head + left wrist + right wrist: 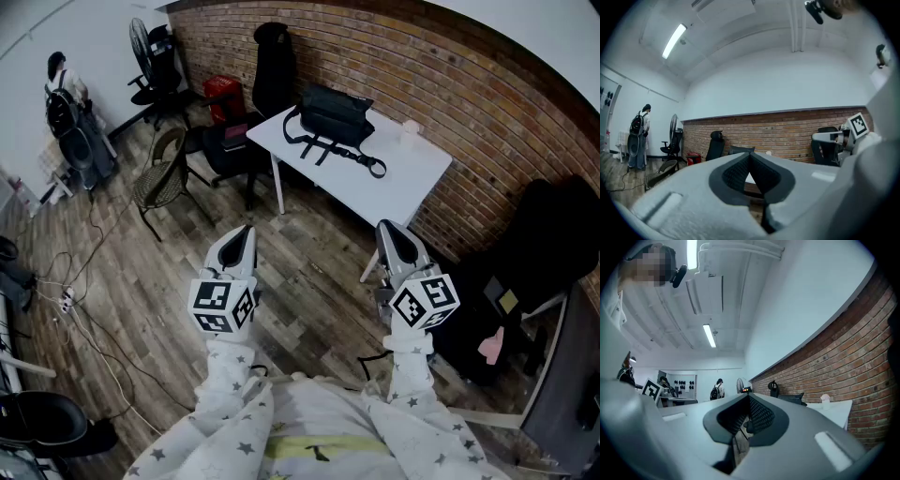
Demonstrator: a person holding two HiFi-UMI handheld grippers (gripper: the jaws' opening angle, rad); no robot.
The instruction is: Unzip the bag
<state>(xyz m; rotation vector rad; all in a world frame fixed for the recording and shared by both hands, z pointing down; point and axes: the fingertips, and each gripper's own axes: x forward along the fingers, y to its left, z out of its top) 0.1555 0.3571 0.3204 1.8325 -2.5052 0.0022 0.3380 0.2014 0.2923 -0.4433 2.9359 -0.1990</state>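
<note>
A black bag [335,116] with a loose strap [357,157] lies on the white table [422,173] by the brick wall, well ahead of me. Both grippers are held up near my body, far short of the table. My left gripper [246,232] is shut with nothing in it; its closed jaws fill the left gripper view [749,155]. My right gripper [386,228] is shut and empty too, its jaws [749,397] pointing along the wall. The bag [791,398] shows small in the right gripper view, and the bag [740,150] peeks above the jaws in the left one.
A small white cup [410,128] stands on the table's far side. Black office chairs [272,66] and a wicker chair [161,174] stand left of the table, another dark chair [530,272] to the right. Cables [89,319] trail over the wooden floor. A person [64,94] stands far left.
</note>
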